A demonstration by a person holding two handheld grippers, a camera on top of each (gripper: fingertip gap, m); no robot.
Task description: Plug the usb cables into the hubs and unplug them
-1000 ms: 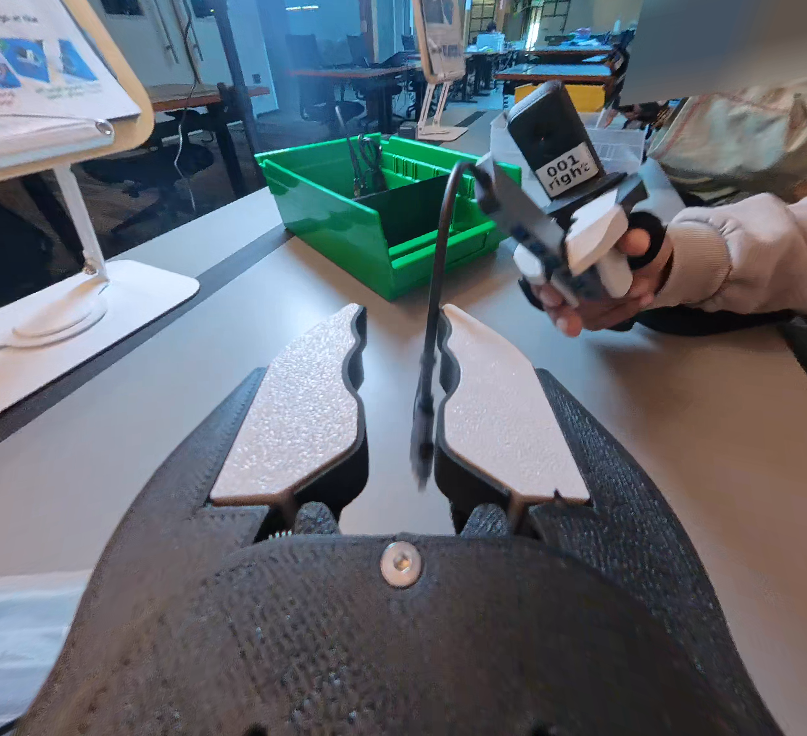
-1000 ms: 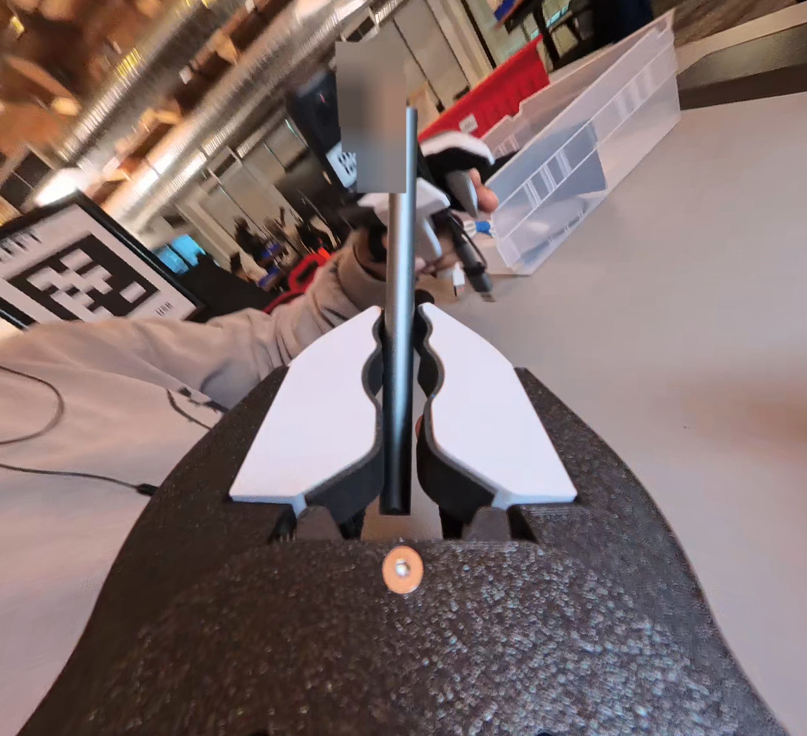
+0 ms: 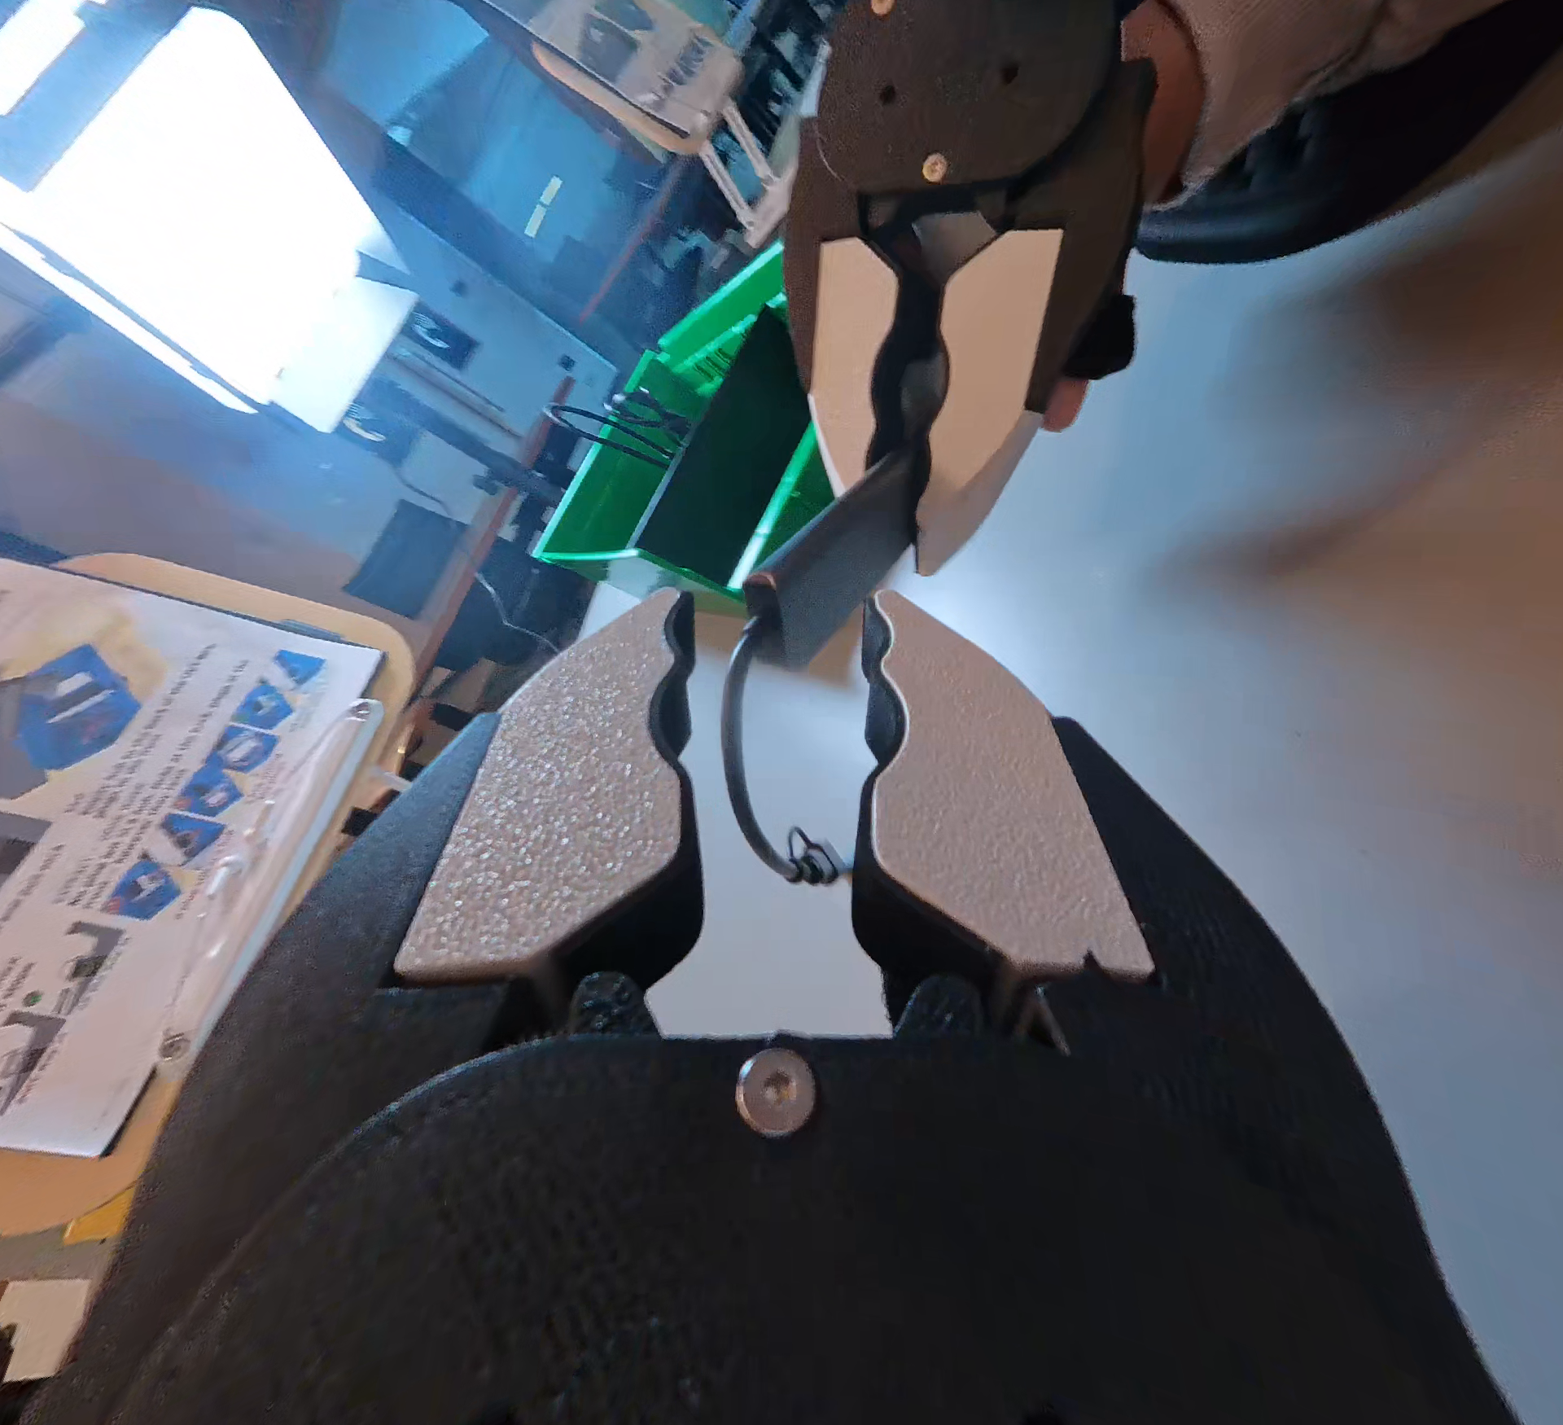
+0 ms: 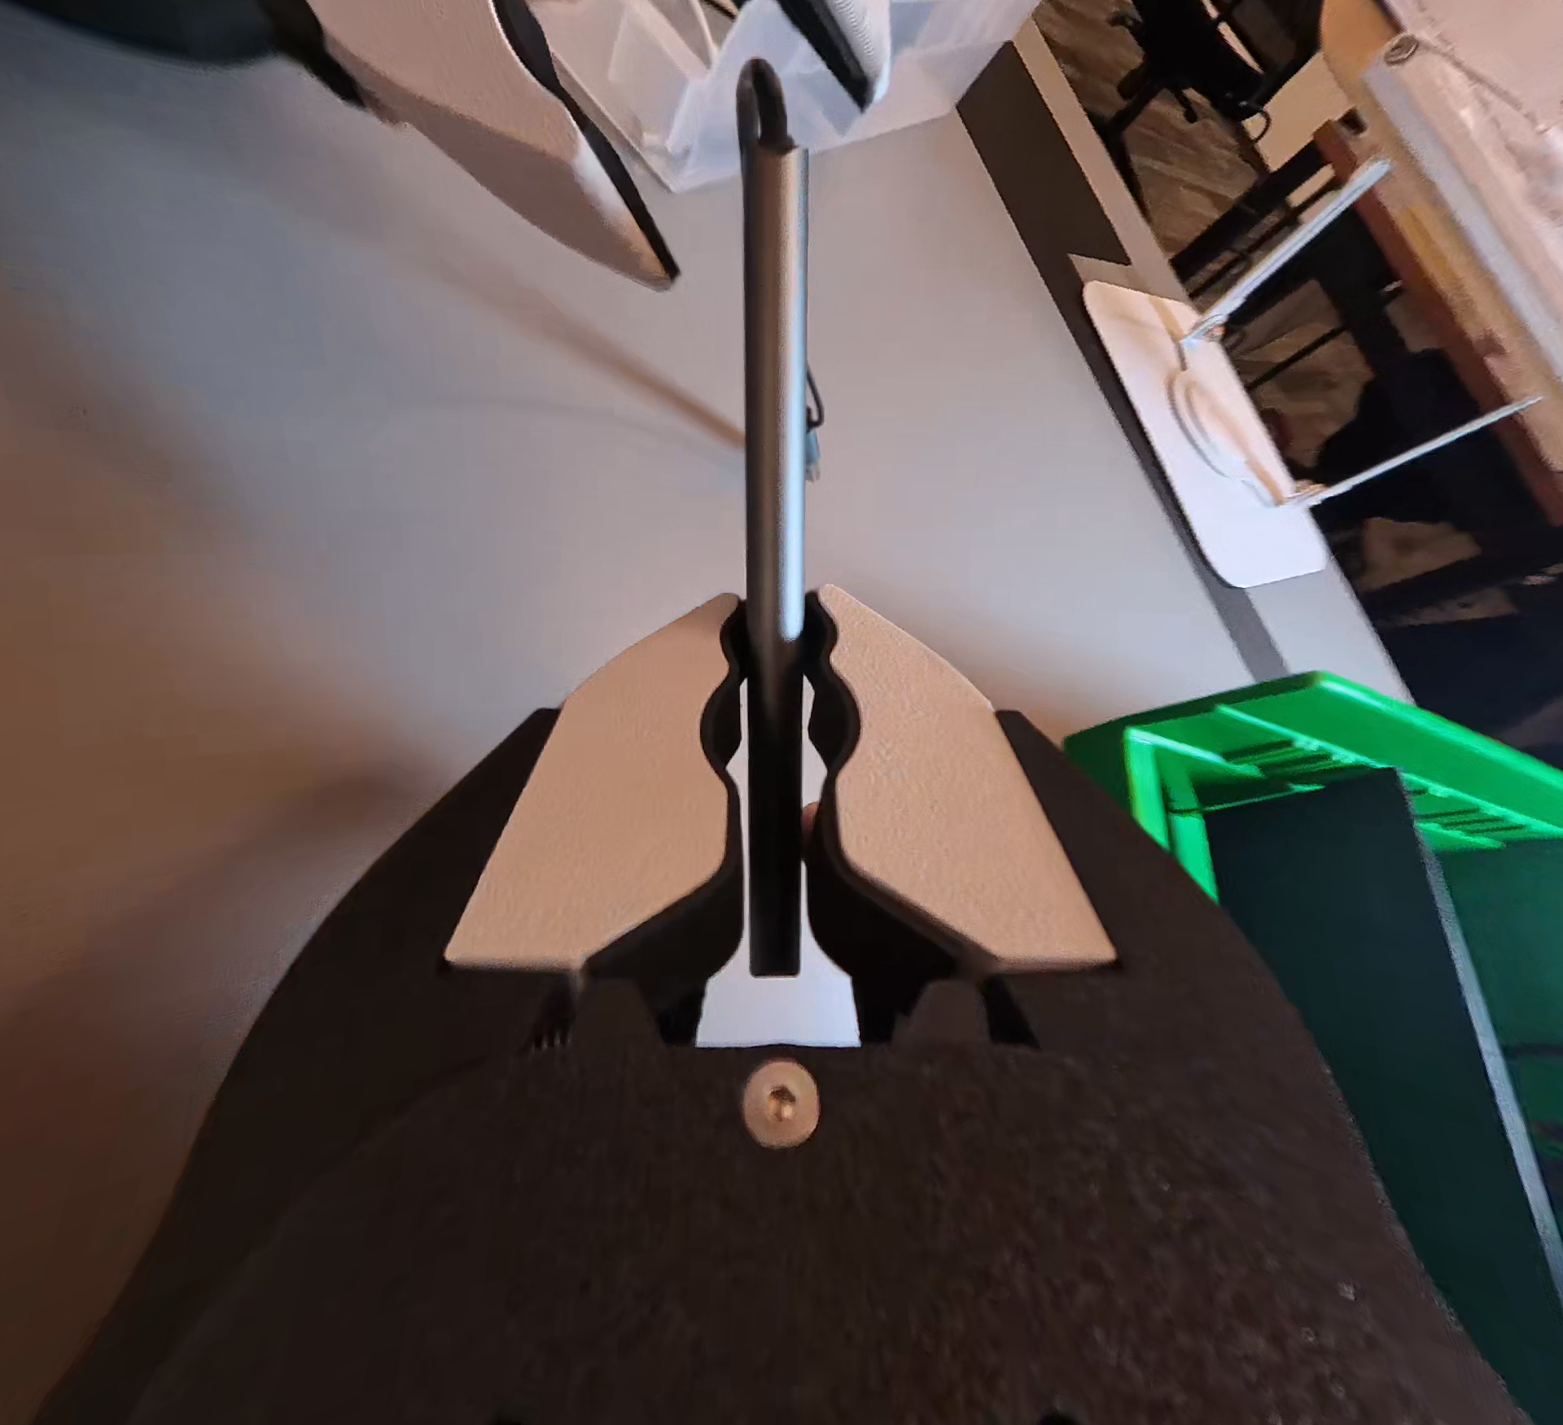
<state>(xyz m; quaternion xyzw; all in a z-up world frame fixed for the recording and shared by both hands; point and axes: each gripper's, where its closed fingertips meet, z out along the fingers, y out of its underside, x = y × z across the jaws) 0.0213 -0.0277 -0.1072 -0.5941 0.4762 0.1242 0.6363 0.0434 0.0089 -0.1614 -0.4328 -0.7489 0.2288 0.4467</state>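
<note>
Over the pale grey table [image 3: 1269,708] we clamp the slim dark grey hub [image 4: 774,369] edge-on in our right gripper [image 4: 774,606], so its short black cable [image 3: 740,750] hangs at 12 o'clock between the spread, empty fingers of our left gripper [image 3: 774,614].

A pale grey table [image 4: 254,538] is seen in both views. 1 green bin [image 4: 1319,809] is set on it, its walls ribbed. A clear plastic bin [image 4: 947,22] is placed farther along the same surface. The white base of a sign stand [image 4: 1201,437] is rested near the table's dark edge strip [image 4: 1099,200].
</note>
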